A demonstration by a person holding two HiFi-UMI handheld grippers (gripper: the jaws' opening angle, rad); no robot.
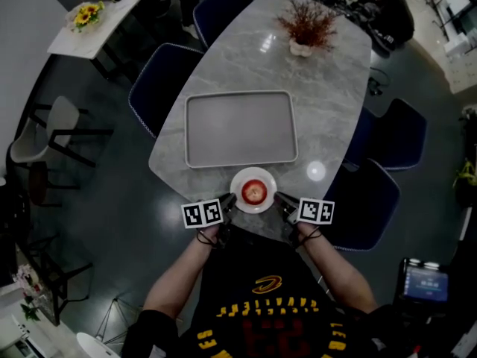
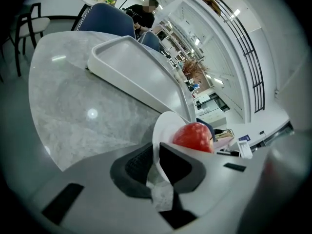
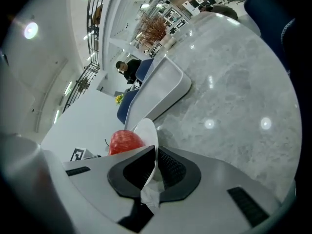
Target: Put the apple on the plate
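Left gripper and right gripper are pinching the round white plate, bearing a red apple, at the grey marble worktop's near edge.

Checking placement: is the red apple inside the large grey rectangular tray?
No, the red apple sits on the small white round plate, beside the large grey rectangular tray, which holds nothing.

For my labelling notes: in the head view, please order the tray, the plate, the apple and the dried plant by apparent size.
1. tray: clearly largest.
2. dried plant and plate: about alike, and the plant stands farther away, so I do not rank them.
3. apple: smallest, on the plate.
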